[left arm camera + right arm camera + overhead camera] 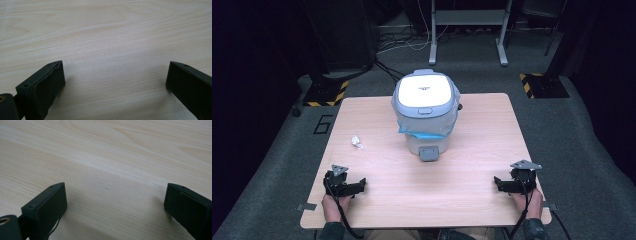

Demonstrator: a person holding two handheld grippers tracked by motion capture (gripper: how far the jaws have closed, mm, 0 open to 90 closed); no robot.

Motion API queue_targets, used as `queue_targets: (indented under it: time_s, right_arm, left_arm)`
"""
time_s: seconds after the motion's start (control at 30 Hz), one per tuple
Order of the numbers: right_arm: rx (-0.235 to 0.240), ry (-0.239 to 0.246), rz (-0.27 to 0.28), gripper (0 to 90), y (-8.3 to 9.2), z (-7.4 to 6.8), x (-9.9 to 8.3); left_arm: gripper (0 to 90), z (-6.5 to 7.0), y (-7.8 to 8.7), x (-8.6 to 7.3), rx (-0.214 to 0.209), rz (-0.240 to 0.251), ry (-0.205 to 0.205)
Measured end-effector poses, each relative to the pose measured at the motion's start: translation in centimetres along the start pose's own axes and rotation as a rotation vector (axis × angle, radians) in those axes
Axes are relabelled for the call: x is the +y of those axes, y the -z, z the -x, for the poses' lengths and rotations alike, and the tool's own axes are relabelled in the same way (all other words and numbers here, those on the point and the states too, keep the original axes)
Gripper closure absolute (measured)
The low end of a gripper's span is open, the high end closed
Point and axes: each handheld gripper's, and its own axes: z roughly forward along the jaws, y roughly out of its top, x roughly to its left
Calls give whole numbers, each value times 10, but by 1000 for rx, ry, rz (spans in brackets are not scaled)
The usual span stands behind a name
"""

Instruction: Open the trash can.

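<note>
At the near edge of the light wooden desk, the person's two hands come in from below, each gripping a tool that rests low on the wood. The left hand-held gripper lies near the near-left corner with its jaws pointing toward the middle of the desk; its own view shows the two black jaws spread wide apart over bare wood grain, released, with nothing between them. The right hand-held gripper sits near the near-right corner, pointing inward toward the other one, and its own view likewise shows the jaws standing wide over bare wood, released and holding nothing. A black cable trails back from each tool along the forearm, and a grey three-cornered plate sits on top of each. The two are well apart from each other. Farther in, left of centre, a small crumpled white scrap lies alone on the wood. Beyond it, at the middle of the far half, stands a white and grey rice cooker, upright, its lid down and a blue liner showing under the rim, well apart from both tools. Behind the desk lies grey carpet
</note>
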Motion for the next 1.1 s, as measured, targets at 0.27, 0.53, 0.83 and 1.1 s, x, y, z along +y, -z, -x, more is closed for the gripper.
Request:
queue_targets:
  time_s: [0.27,0.53,0.83,1.1]
  right_arm:
    - [8,5,-13,51,3,-1,1]
    - [37,9,1,53,10,-14,11]
    - [75,27,21,53,18,-29,30]
    - [105,57,37,54,20,-42,44]
  left_arm:
    - [18,0,0,0,0,0,-1]
    - [18,0,0,0,0,0,-2]
    - [18,0,0,0,0,0,-1]
    - [18,0,0,0,-2,0,-2]
